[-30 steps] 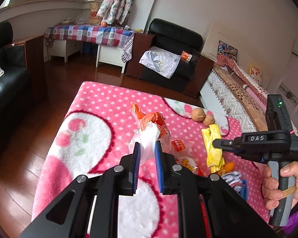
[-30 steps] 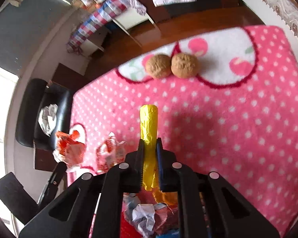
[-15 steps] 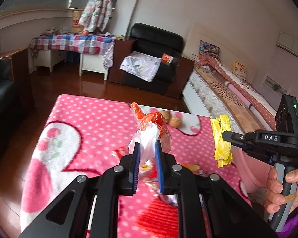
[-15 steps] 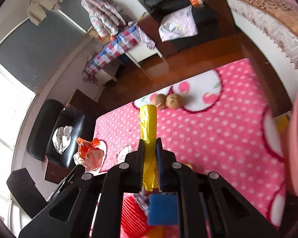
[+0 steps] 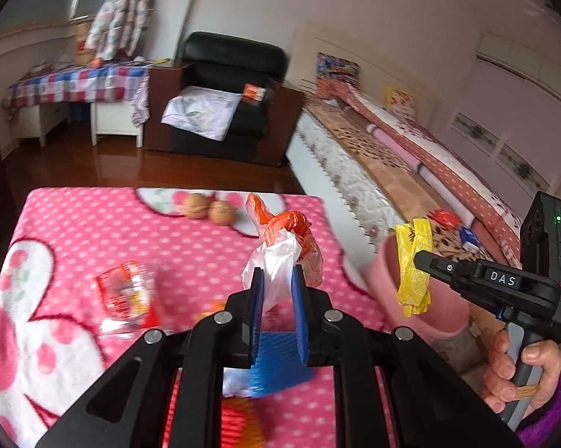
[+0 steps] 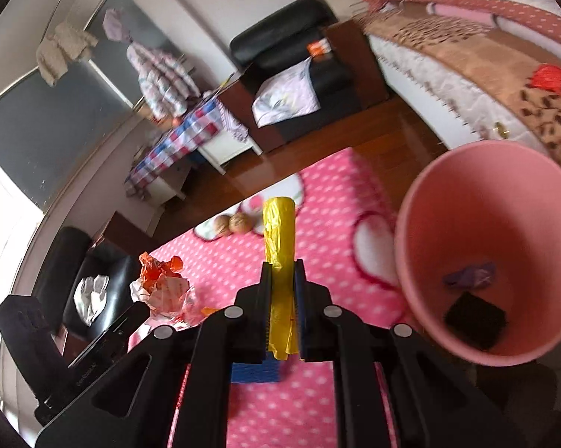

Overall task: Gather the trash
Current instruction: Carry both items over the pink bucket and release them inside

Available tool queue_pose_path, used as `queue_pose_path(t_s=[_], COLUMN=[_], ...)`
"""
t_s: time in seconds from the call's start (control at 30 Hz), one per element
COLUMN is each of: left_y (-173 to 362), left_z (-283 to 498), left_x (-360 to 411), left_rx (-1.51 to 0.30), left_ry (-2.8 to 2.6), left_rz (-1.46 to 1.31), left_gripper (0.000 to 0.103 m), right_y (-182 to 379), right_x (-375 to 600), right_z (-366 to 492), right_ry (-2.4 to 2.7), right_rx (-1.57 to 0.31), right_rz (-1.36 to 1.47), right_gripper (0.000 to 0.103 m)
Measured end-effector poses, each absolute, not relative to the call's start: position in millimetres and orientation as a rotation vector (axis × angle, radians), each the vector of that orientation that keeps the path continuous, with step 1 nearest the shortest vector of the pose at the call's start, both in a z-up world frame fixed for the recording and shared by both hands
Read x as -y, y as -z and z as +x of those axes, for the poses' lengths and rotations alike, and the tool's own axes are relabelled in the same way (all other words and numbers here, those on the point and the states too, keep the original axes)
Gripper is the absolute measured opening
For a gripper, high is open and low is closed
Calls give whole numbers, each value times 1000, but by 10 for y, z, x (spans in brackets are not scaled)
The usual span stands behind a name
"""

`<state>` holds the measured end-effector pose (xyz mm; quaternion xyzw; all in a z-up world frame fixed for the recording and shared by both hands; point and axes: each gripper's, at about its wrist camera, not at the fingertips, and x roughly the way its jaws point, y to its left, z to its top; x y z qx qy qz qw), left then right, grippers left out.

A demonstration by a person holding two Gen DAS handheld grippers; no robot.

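Left claw [image 5: 275, 291] gripping one orange-white bag [image 5: 284, 246], two walnuts [image 5: 209, 211], one pink bin [image 6: 485, 246]

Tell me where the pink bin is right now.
The pink bin sits at the right of the right wrist view, beside the pink polka-dot blanket and the bed, just right of the yellow wrapper in the right gripper.

Pink bin [image 6: 448, 201] mouth gapes unobstructed just right of the pink blanket [image 6: 325, 224].
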<state>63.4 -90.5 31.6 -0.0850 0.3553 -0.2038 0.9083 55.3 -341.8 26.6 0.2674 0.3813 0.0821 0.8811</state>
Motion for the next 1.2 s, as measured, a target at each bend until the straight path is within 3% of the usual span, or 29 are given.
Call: queue_pose_path(t_s=[0.63, 1.2], left_y=[-208, 56], left_z=[636, 697], left_x=[2427, 3028], left_rx=[-780, -838], left_ry=[650, 706], left_rz=[15, 130], left_gripper=[14, 16], right_y=[-157, 95], right_x=[4467, 4653], right_z=[100, 49], right_ry=[71, 123], right_rx=[-687, -725], right_rz=[524, 511], right_gripper=[11, 11])
